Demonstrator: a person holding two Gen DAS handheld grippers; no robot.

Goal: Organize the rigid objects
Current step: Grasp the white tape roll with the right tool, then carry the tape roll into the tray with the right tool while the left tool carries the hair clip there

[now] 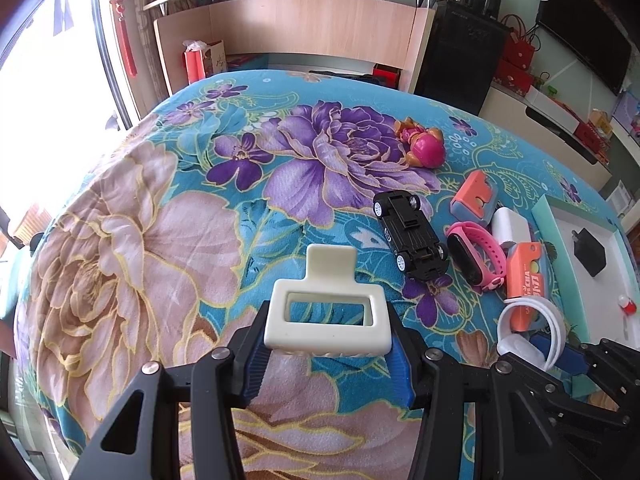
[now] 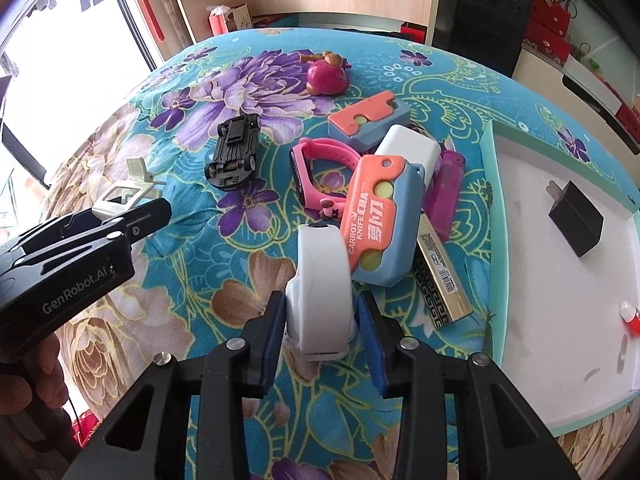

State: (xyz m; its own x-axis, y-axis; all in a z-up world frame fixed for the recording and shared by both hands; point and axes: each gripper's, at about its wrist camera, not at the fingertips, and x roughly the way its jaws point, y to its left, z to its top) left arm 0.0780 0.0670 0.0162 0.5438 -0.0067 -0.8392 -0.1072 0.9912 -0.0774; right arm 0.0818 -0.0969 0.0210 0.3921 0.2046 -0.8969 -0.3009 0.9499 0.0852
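Early yet — left gripper [image 1: 328, 344] clamps a cream hair claw [image 1: 328, 312], right gripper [image 2: 322, 320] grips a white watch [image 2: 320, 280]; box [image 2: 494, 200] holds little.

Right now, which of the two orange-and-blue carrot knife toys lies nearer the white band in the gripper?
The carrot knife with printed lettering, touching the white band; the plain one lies farther back.

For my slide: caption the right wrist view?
Right gripper closing around a white wristband beside toy clutter on a floral blanket.
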